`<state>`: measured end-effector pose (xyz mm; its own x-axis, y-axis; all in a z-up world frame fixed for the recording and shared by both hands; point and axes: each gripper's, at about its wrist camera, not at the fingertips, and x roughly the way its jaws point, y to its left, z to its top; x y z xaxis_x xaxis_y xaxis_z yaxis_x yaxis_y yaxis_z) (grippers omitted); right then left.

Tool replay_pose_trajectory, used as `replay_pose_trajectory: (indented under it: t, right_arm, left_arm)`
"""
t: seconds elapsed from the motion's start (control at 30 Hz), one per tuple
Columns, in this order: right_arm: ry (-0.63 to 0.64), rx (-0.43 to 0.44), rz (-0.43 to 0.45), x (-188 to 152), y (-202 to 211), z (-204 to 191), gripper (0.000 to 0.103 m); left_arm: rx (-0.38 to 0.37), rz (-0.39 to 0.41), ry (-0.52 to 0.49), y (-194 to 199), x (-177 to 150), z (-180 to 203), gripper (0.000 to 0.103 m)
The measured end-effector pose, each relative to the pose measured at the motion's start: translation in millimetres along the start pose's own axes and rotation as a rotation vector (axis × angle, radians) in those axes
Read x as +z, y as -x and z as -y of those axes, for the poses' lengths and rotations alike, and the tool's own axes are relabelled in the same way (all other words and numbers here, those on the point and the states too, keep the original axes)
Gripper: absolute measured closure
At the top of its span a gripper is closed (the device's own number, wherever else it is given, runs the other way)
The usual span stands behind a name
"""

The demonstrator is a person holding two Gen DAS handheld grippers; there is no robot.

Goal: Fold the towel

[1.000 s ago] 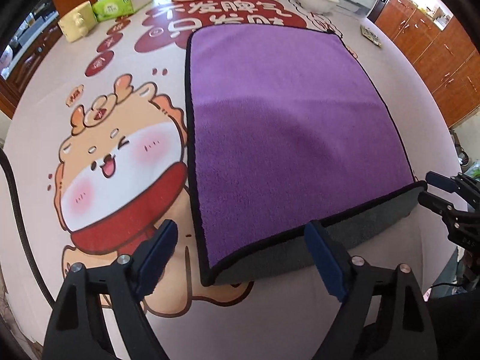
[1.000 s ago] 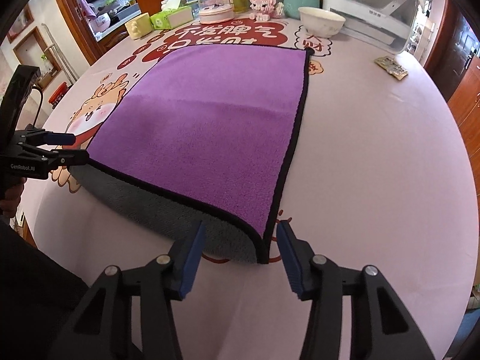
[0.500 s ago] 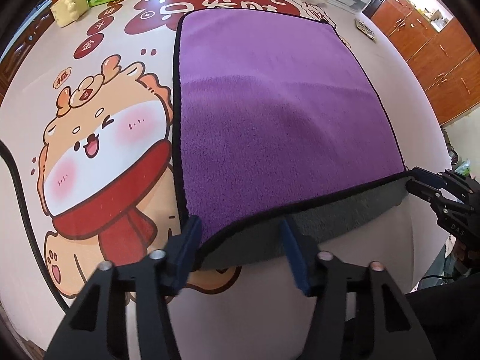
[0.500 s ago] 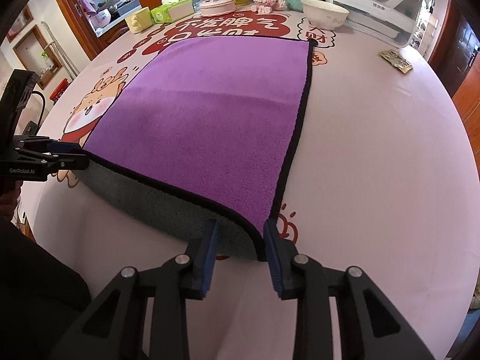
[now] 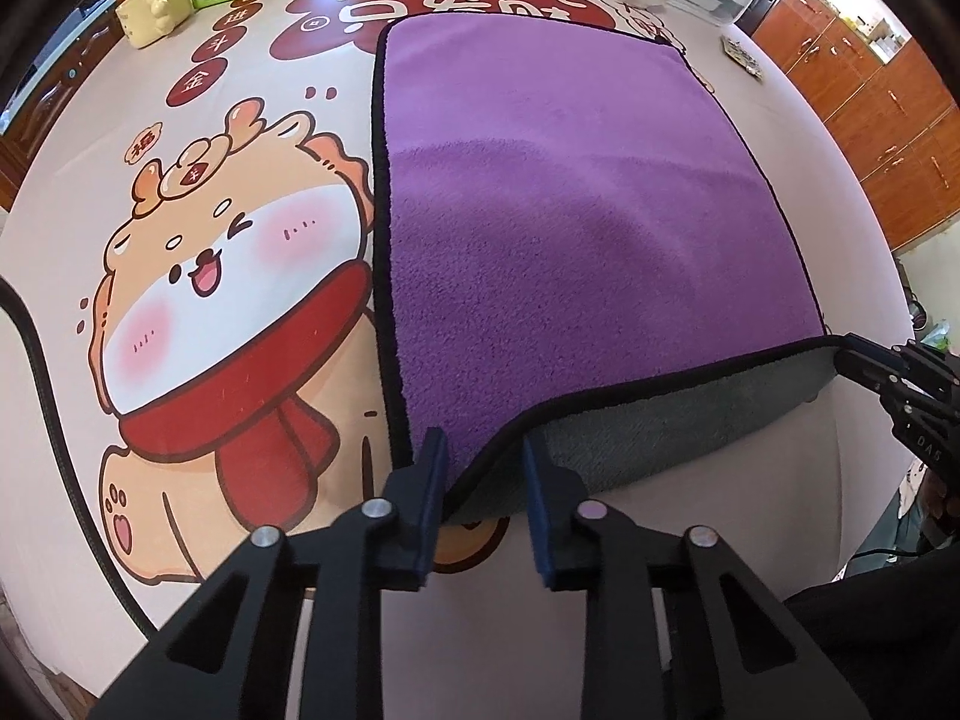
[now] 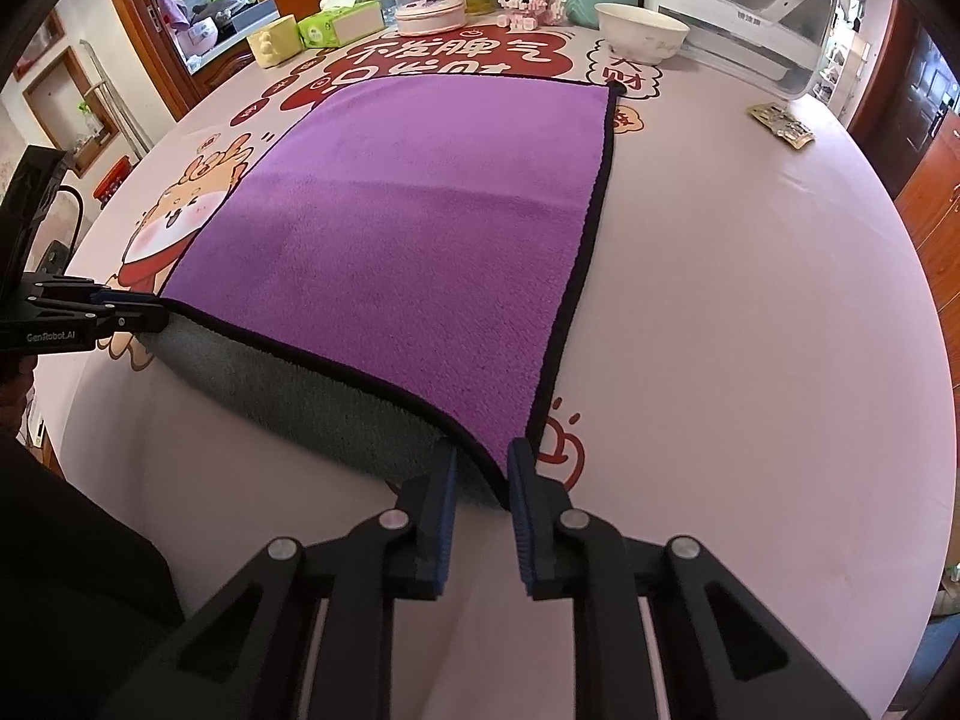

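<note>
A purple towel (image 5: 570,228) with a black hem and grey underside lies spread on the table; it also shows in the right wrist view (image 6: 420,228). Its near edge is lifted off the table and shows the grey side. My left gripper (image 5: 483,480) is shut on the towel's near left corner. My right gripper (image 6: 483,480) is shut on the near right corner. Each gripper shows in the other's view, the right gripper (image 5: 864,360) at the right edge and the left gripper (image 6: 138,315) at the left edge.
The tablecloth (image 5: 180,276) bears a cartoon print. At the far edge stand a white bowl (image 6: 641,31), a tissue pack (image 6: 339,27), a yellow mug (image 5: 150,15), a pink lidded dish (image 6: 429,15) and a white appliance (image 6: 750,6). A small packet (image 6: 780,126) lies at the right.
Both grippers have closed from open onto the towel's near corners. The near edge has risen a little off the table.
</note>
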<state>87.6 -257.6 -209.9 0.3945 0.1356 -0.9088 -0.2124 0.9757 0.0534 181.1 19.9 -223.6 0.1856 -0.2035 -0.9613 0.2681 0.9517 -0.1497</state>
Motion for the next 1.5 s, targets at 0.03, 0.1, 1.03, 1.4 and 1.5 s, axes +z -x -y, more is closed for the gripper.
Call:
replay_pose_trajectory:
  t: [0.03, 0.1, 1.03, 1.4, 1.5]
  right_arm:
    - [0.002, -0.001, 0.0, -0.2, 0.2, -0.1, 0.088]
    - [0.006, -0.002, 0.0, -0.1, 0.7, -1.5, 0.091]
    - [0.025, 0.011, 0.039, 12.7, 32.4, -6.0, 0.099]
    - [0.061, -0.022, 0.168, 50.8, 81.2, -4.3, 0.099]
    - [0.062, -0.031, 0.2, 62.5, 89.1, -2.4, 0.099]
  left_arm:
    - [0.0, 0.001, -0.001, 0.8, -0.7, -0.4, 0.087]
    - [-0.001, 0.002, -0.002, 1.2, -1.4, -0.4, 0.089]
    - [0.025, 0.085, -0.031, 45.1, 3.1, 5.4, 0.098]
    - [0.037, 0.245, -0.05, 110.6, 36.1, 8.9, 0.098]
    - [0.043, 0.295, -0.065, 127.0, 50.2, 9.2, 0.098]
